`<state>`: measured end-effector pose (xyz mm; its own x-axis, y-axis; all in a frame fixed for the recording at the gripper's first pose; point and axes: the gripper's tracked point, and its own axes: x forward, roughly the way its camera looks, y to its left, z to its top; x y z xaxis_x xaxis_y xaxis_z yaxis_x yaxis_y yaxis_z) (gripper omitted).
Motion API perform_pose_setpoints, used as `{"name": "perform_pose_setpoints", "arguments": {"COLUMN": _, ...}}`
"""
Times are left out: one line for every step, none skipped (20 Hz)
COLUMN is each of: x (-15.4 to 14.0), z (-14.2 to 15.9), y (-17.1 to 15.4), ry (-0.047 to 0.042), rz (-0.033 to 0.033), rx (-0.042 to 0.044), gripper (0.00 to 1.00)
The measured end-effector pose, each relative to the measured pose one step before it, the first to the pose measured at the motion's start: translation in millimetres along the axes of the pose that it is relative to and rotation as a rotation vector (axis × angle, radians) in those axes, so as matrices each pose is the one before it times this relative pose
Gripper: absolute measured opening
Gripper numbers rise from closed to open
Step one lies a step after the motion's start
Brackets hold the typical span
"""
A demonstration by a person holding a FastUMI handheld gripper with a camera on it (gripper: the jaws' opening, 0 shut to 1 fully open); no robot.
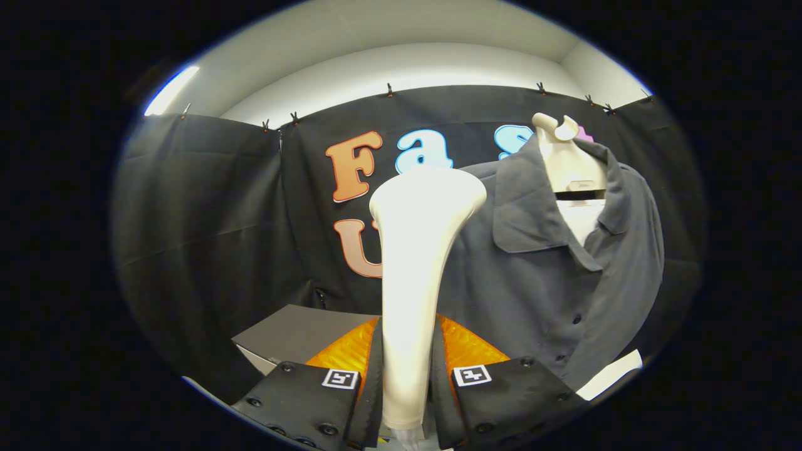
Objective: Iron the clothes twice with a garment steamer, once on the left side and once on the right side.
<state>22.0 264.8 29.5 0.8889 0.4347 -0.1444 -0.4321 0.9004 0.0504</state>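
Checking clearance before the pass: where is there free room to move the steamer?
Free: left of the steamer, over the grey box before the wall cloth. Crowded: right, where its head nears the shirt on the hanger. Claw shut on steamer.

We see our gripper (406, 382) at the bottom centre of the frame: two broad, flat finger blocks studded with round screws, each carrying a small square black-and-white marker near its inner top corner, with ribbed panels rising behind them.
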Motion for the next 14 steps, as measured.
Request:
{"name": "perform_pose_setpoints", "arguments": {"x": -4.67, "z": 1.00, "y": -7.33, "ry": -0.00491, "rz": -0.01191, "rx": 0.00199, "gripper": 0.41}}
{"name": "perform_pose_setpoints", "arguments": {"x": -3.49, "z": 0.49, "y": -7.01, "ry": -0.00656, "rz": -0.01422, "rx": -0.00033, "gripper": 0.41}}
{"name": "perform_pose_setpoints", "arguments": {"x": -3.82, "z": 1.51, "y": -8.07, "ry": -0.00534, "rz": -0.01504, "rx": -0.00105, "gripper": 0.41}}
{"name": "perform_pose_setpoints", "arguments": {"x": -1.57, "z": 2.05, "y": -7.69, "ry": -0.00603, "rz": -0.01171, "rx": -0.00018, "gripper": 0.41}}
{"name": "perform_pose_setpoints", "arguments": {"x": -1.54, "z": -0.58, "y": -6.88, "ry": -0.00412, "rz": -0.01269, "rx": 0.00208, "gripper": 0.41}}
{"name": "perform_pose_setpoints", "arguments": {"x": -0.82, "z": -0.91, "y": -7.61, "ry": -0.00147, "rz": -0.01306, "rx": 0.00192, "gripper": 0.41}}
{"name": "perform_pose_setpoints", "arguments": {"x": -0.31, "z": -0.66, "y": -7.43, "ry": -0.00017, "rz": -0.01085, "rx": -0.00047, "gripper": 0.41}}
{"name": "perform_pose_setpoints", "arguments": {"x": 1.94, "z": -1.80, "y": -6.75, "ry": -0.00079, "rz": -0.01257, "rx": 0.00050, "gripper": 0.41}}
{"name": "perform_pose_setpoints", "arguments": {"x": 1.88, "z": -3.00, "y": -6.31, "ry": 0.00229, "rz": -0.01191, "rx": -0.00110, "gripper": 0.41}}
{"name": "perform_pose_setpoints", "arguments": {"x": 0.12, "z": -3.40, "y": -6.16, "ry": 0.00511, "rz": -0.00851, "rx": -0.00176, "gripper": 0.41}}
{"name": "perform_pose_setpoints", "arguments": {"x": 1.06, "z": -3.91, "y": -4.35, "ry": 0.00764, "rz": -0.00609, "rx": 0.00183, "gripper": 0.41}}
{"name": "perform_pose_setpoints", "arguments": {"x": 2.61, "z": -3.51, "y": -2.39, "ry": 0.00862, "rz": -0.00388, "rx": 0.00384, "gripper": 0.42}}
{"name": "perform_pose_setpoints", "arguments": {"x": 2.49, "z": -4.16, "y": -1.05, "ry": 0.00562, "rz": 0.00043, "rx": 0.00037, "gripper": 0.41}}
{"name": "perform_pose_setpoints", "arguments": {"x": 2.41, "z": -2.65, "y": -0.49, "ry": 0.00633, "rz": 0.00256, "rx": -0.00101, "gripper": 0.41}}
